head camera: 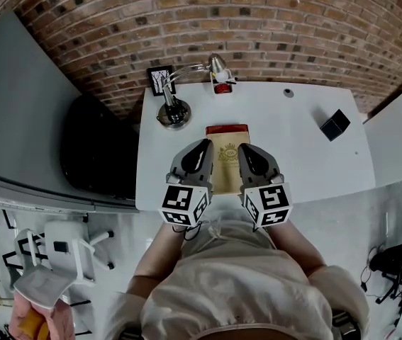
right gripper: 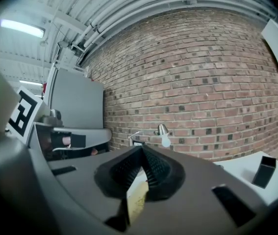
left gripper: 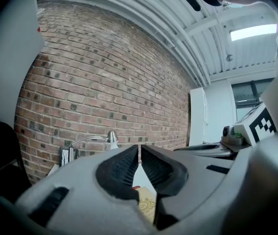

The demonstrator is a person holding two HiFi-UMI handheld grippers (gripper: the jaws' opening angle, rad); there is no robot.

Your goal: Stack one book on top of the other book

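Brick wall (head camera: 257,20) backs a white surface (head camera: 307,154) in the head view, where a tan hardcover book with a gold emblem (head camera: 227,163) lies flat mid-surface, with the left tool (head camera: 202,146) and right tool (head camera: 246,149) over its long edges. Left gripper view: left tool (left gripper: 139,153) jaws pressed together on nothing, book (left gripper: 147,205) below them. Right gripper view: right tool (right gripper: 142,156) likewise closed and empty, book (right gripper: 136,199) beneath.

Taking the book (head camera: 227,153), which lies on the table (head camera: 307,163), as my mark, I see the lamp (head camera: 174,112) behind it to the left and the box (head camera: 335,125) well off to its right.
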